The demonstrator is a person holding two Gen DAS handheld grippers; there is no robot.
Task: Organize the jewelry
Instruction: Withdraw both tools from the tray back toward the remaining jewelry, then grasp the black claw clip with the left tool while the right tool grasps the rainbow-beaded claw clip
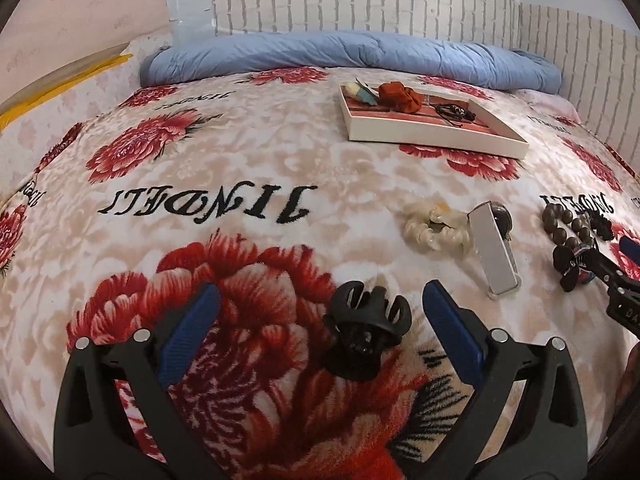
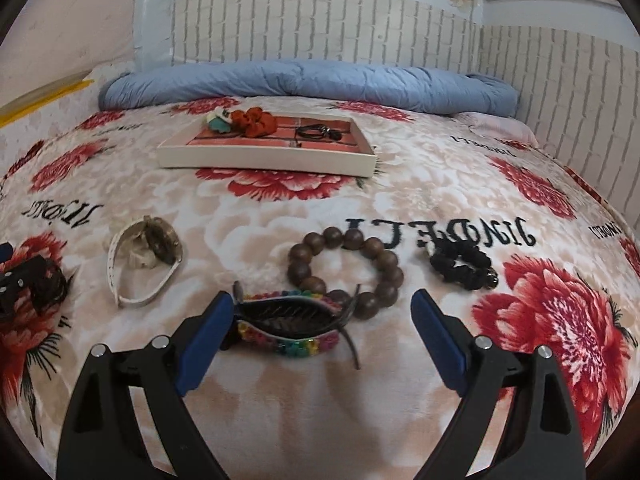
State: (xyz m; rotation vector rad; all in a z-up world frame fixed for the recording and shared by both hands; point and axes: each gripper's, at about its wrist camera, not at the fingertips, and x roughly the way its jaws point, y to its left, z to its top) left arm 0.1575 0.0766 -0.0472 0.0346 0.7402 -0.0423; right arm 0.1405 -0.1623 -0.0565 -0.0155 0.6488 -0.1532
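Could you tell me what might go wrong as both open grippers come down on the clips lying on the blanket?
1. The right gripper straddles the leaf-shaped clip, which overlaps the rainbow bead band and touches the wooden bead bracelet; closing may drag those along.
2. The left gripper frames the black claw clip on the plush blanket; its pads could snag pile, or the rounded clip could slip.
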